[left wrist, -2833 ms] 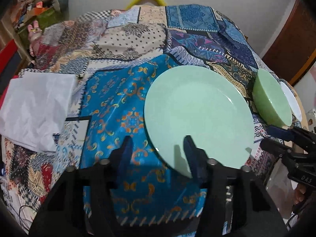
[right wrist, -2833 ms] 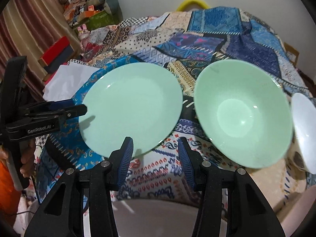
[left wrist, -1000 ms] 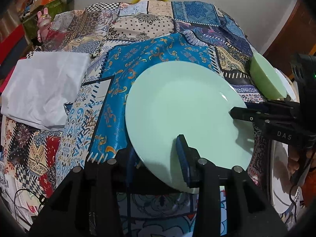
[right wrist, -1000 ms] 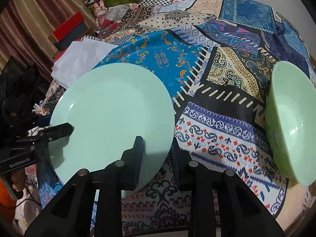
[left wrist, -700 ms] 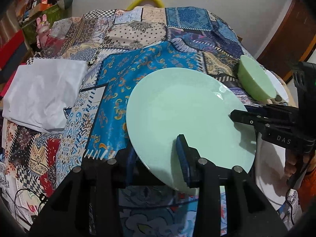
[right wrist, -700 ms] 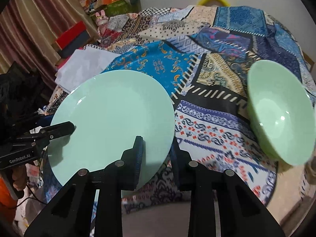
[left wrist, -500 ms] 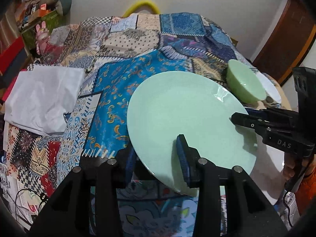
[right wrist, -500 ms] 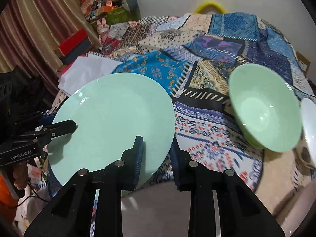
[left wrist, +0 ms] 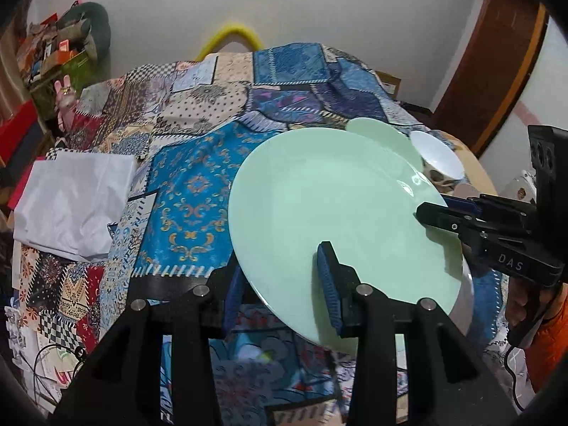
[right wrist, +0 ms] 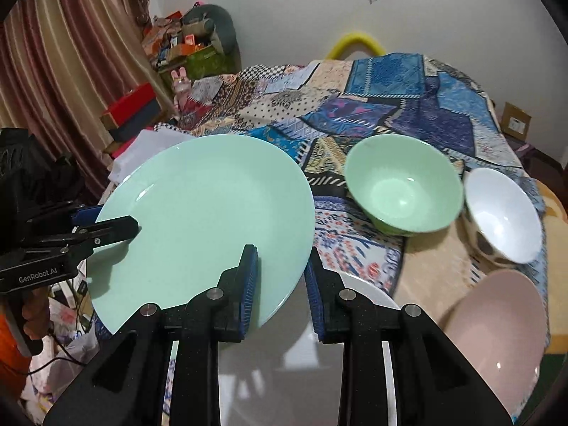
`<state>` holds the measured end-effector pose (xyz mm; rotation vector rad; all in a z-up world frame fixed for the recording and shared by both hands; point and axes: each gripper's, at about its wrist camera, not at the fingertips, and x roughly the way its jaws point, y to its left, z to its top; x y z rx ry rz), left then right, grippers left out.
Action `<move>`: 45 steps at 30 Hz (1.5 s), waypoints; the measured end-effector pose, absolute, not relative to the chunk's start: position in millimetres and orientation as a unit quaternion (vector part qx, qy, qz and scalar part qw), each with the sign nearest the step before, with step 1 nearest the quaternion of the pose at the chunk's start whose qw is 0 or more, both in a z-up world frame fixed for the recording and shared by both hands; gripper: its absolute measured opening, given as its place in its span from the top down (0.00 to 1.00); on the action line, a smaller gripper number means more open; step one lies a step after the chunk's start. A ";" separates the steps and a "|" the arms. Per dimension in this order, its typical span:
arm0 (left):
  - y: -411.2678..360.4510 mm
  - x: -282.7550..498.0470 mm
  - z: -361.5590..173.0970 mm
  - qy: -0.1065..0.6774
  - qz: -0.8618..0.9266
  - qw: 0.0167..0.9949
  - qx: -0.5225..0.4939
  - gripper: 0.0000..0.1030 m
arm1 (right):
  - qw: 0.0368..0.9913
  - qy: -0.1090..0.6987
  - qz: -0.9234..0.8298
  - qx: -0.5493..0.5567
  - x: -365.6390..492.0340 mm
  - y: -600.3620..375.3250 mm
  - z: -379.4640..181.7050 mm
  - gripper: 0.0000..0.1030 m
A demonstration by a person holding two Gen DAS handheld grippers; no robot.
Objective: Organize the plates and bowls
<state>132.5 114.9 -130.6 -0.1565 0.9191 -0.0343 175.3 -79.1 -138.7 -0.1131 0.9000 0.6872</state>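
A large mint-green plate (left wrist: 337, 213) (right wrist: 206, 220) is held in the air by both grippers. My left gripper (left wrist: 280, 298) is shut on its near rim, and it shows at the left of the right wrist view (right wrist: 103, 227). My right gripper (right wrist: 280, 284) is shut on the opposite rim, and it shows at the right of the left wrist view (left wrist: 447, 213). A white plate (right wrist: 369, 298) lies under the lifted plate. A green bowl (right wrist: 404, 191), a white spotted bowl (right wrist: 500, 216) and a pink bowl (right wrist: 497, 337) stand to the right.
A patchwork cloth (left wrist: 220, 113) covers the table. A white folded cloth (left wrist: 74, 198) lies at the left. Boxes and clutter (right wrist: 177, 46) stand by the curtain behind the table. A wooden door (left wrist: 497, 56) is at the right.
Both grippers closed on the green plate and lifted it off the cloth, carrying it toward me and to the right, over the white plate. The bowls have come further into view.
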 end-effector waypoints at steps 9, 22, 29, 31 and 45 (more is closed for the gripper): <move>79.8 117.0 -123.1 0.439 -0.034 0.895 -0.069 0.62 | 0.854 0.416 0.309 -0.042 158.0 -113.5 -134.0 0.76; 43.1 108.7 -143.2 0.463 -0.056 0.882 -0.069 0.61 | 0.858 0.427 0.284 -0.029 137.0 -150.0 -150.8 0.76; 31.4 111.4 -160.5 0.479 -0.063 0.873 -0.071 0.61 | 0.854 0.442 0.274 -0.012 130.2 -163.7 -165.6 0.76; 27.8 113.0 -166.8 0.484 -0.065 0.870 -0.068 0.61 | 0.854 0.446 0.269 -0.011 128.8 -166.6 -170.7 0.76; 21.7 127.1 -193.8 0.512 -0.069 0.853 -0.072 0.61 | 0.843 0.471 0.259 0.000 127.6 -176.8 -192.6 0.77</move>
